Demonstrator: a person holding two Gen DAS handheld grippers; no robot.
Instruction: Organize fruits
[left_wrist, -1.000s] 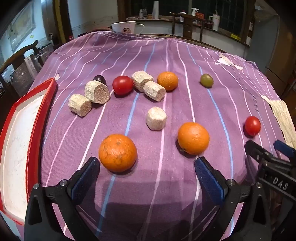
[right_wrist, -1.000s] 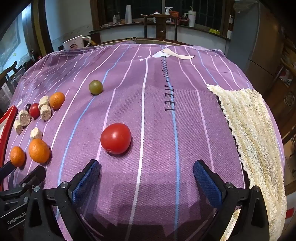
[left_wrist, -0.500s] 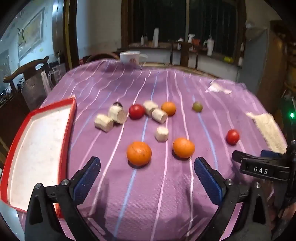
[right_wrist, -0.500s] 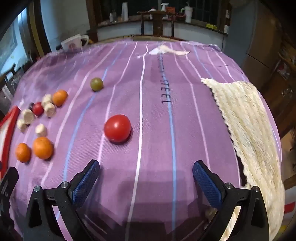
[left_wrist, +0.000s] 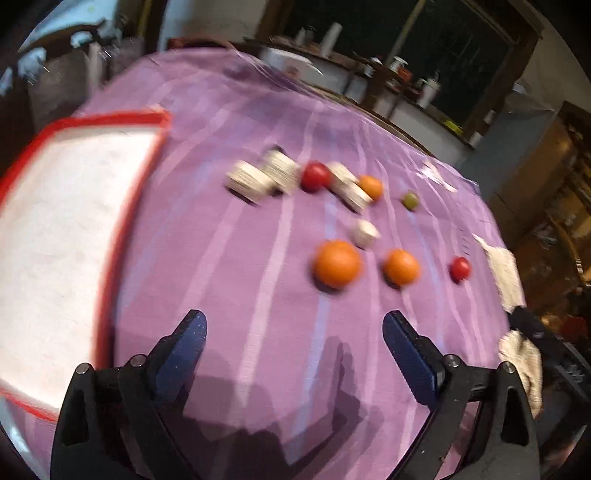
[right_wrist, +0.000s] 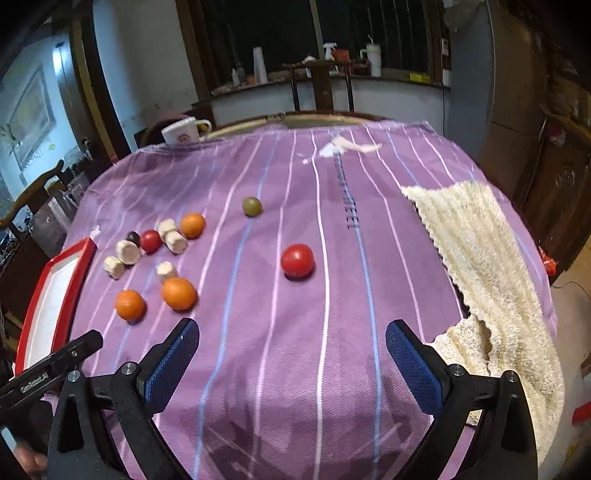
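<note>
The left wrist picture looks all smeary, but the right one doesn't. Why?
Left wrist view: motion blur smears the round orange fruits, pale cork-like chunks and red-rimmed white tray, likely because the camera is moving. Right wrist view: sharp; the red tomato and purple striped cloth look crisp, though the fisheye lens bends the table's edges.

You have three round oranges (right_wrist: 178, 293), two red tomatoes (right_wrist: 297, 260), one green grape (right_wrist: 252, 206), one dark grape (right_wrist: 132, 236) and five pale cork-like cylinders (right_wrist: 128, 252).
</note>
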